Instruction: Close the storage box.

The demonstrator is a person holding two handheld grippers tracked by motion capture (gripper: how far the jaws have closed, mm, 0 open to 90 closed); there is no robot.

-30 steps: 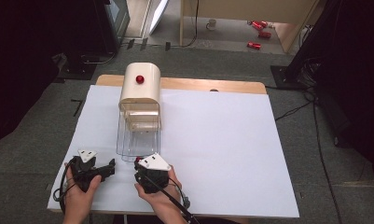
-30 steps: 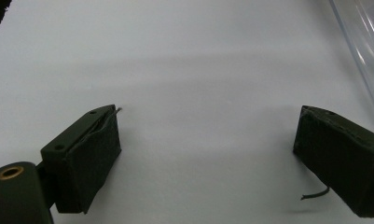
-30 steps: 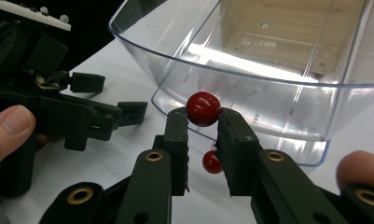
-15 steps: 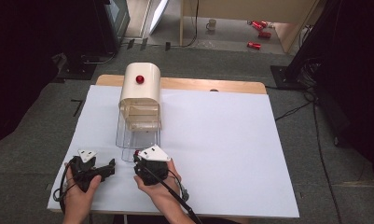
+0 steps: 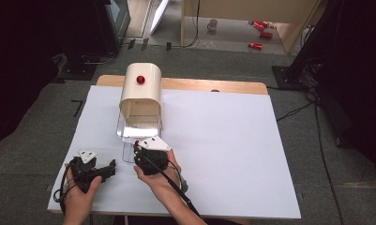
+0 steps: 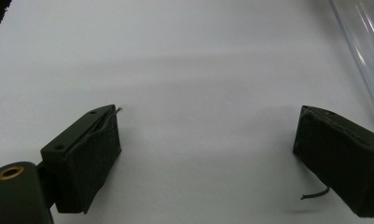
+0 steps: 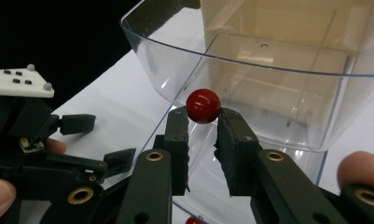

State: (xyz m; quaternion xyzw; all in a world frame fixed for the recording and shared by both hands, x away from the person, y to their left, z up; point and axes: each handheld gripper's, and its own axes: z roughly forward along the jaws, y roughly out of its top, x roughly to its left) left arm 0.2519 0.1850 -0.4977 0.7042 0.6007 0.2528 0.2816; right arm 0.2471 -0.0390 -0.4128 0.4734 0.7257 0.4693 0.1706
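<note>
— From up high, what do you make out?

— A white-covered desk (image 5: 232, 154). Near its far left corner stands a cream dispenser (image 5: 139, 89) with a red knob (image 5: 140, 79) on top, and a clear bin (image 5: 138, 129) comes out of its front toward the person. The right gripper (image 5: 139, 146) sits right at the bin's near end, grey plate up, but from there I cannot see what its jaws are doing.

— And the camera on that gripper?

— That one settles it. The jaws are clamped on a small red ball (image 7: 203, 106), pinched at the very tips, just in front of the bin's clear curved wall (image 7: 250, 88). Through the plastic you see the cream body behind. A second bit of red peeks out at the bottom edge, below the jaws; too little shows to say what it is.

— The other hand?

— The left gripper (image 5: 111, 166) rests low by the desk's near left corner, beside the right one and a little apart from the bin. Its own camera shows the jaws standing wide apart with bare white desk between them, and a strip of the bin's clear edge (image 6: 362, 51) at the upper right. The right gripper's camera catches it too (image 7: 89, 140), at the left.
</note>
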